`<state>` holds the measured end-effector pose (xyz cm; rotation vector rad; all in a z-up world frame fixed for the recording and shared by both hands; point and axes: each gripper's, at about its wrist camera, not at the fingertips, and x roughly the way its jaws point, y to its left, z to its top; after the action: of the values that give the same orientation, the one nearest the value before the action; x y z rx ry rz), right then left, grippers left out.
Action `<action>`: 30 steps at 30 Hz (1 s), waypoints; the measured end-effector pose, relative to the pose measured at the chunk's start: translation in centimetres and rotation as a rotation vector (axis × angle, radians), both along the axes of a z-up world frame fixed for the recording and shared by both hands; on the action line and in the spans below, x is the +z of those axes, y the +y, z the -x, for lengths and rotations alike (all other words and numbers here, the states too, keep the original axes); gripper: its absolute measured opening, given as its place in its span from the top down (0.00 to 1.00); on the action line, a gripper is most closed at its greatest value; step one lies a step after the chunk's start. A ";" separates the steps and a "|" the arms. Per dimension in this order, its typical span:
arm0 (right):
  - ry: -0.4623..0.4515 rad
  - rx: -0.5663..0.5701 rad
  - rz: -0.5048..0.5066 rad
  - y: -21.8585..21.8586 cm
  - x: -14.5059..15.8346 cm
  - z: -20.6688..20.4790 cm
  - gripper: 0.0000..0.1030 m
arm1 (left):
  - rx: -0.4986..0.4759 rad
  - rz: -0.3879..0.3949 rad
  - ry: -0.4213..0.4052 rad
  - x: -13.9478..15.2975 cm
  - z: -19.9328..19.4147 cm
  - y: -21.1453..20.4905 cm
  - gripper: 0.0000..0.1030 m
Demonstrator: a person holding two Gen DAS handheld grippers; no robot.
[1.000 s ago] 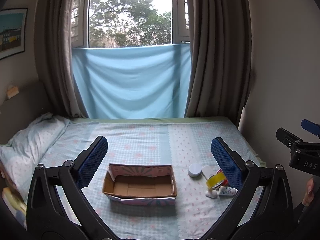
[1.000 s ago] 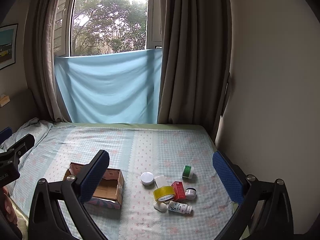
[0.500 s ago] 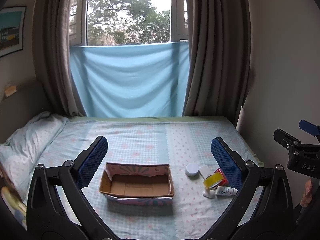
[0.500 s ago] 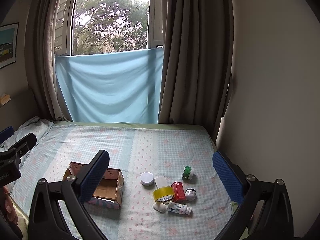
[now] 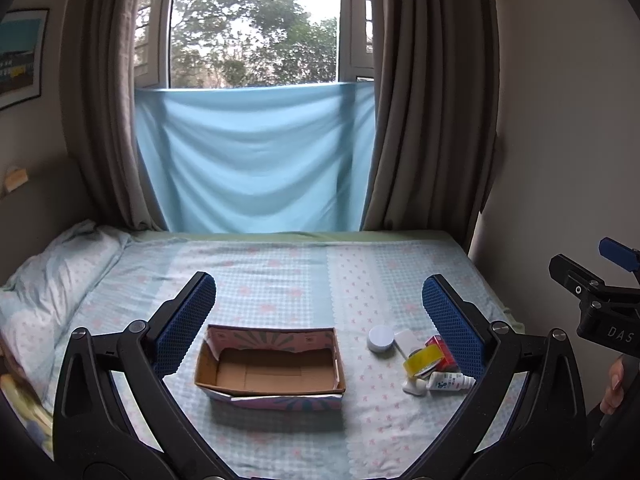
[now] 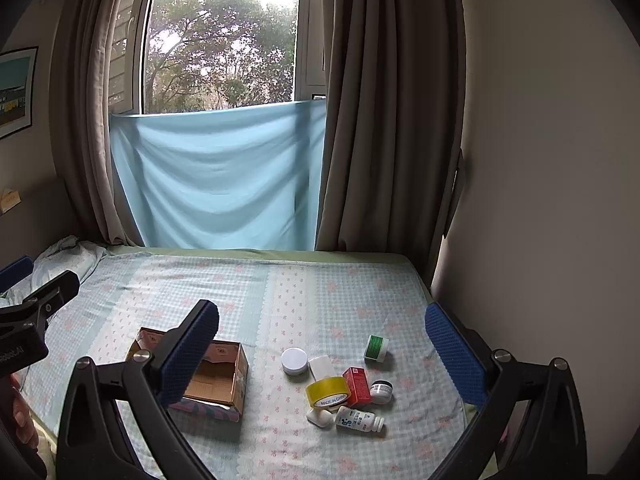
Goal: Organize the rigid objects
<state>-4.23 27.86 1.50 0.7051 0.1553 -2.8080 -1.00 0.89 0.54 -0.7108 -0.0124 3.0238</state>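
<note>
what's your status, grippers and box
Left gripper and right gripper open, holding nothing. Cardboard box empty. Tape roll and bottles loose beside it. Nothing blocking.

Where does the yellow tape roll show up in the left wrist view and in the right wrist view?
Left wrist: the yellow tape roll lies lower right, just inside the right finger, partly hidden.
Right wrist: the roll lies lower centre, fully visible, against the red box.
Shared landmark: the open cardboard box sits to its left in both.
</note>
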 end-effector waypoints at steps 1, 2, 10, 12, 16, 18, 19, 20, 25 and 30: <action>0.001 -0.002 -0.003 -0.1 0.0 0.0 0.00 | -0.002 -0.002 -0.001 0.0 0.0 0.0 0.00; -0.001 -0.004 -0.006 -0.1 -0.1 0.0 0.00 | -0.004 -0.004 -0.001 -0.1 0.0 0.0 0.00; -0.003 -0.009 -0.013 -0.2 -0.1 0.0 0.00 | -0.002 -0.003 -0.008 -0.3 0.5 -0.1 0.00; -0.001 -0.010 -0.011 -0.2 -0.1 -0.1 0.00 | -0.002 -0.002 -0.005 -0.2 0.6 -0.2 0.00; 0.001 -0.011 -0.006 -0.2 -0.2 -0.2 0.00 | -0.001 0.010 0.002 -0.3 0.6 0.0 0.00; 0.007 -0.013 -0.004 -0.2 -0.2 -0.3 0.00 | 0.000 0.009 0.007 -0.3 0.5 0.1 0.00; 0.011 -0.015 -0.004 -0.1 -0.2 -0.4 0.00 | 0.001 0.008 0.009 -0.2 0.5 0.1 0.00; 0.014 -0.017 -0.003 -0.1 -0.3 -0.4 0.00 | -0.002 0.005 0.011 -0.2 0.4 0.1 0.00; 0.020 -0.020 0.011 0.0 -0.2 -0.5 0.00 | -0.006 0.002 0.011 -0.1 0.5 0.0 0.00; 0.023 -0.027 0.017 0.1 -0.3 -0.3 0.00 | -0.011 0.007 0.014 0.0 0.9 0.2 0.00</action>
<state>-3.92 27.96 1.24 0.6762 0.1267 -2.8403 -1.89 1.07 0.54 -0.6886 0.0024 3.0195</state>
